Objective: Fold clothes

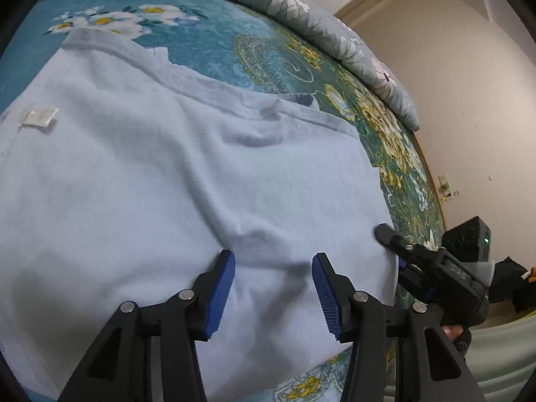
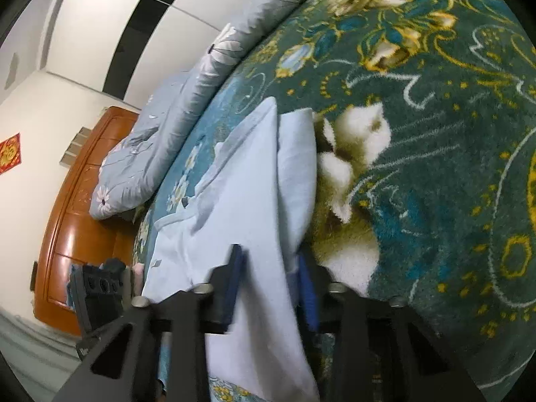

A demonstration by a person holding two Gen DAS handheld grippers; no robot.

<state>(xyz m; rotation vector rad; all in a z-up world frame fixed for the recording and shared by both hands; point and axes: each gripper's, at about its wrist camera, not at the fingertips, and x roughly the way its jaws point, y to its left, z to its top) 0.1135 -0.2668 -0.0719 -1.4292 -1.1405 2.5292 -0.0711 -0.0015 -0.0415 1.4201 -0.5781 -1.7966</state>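
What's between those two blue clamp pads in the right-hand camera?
In the right wrist view, a fold of the pale blue shirt runs between the right gripper's pads; nothing else lies there, and the flowered blanket sits beyond.

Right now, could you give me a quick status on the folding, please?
Left tongs open above light blue shirt. Right tongs gripping shirt's edge. Shirt flat on floral blanket, nothing in the way.

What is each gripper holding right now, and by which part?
The right gripper pinches the light blue shirt at its side edge. The left gripper is open above it, holding nothing.
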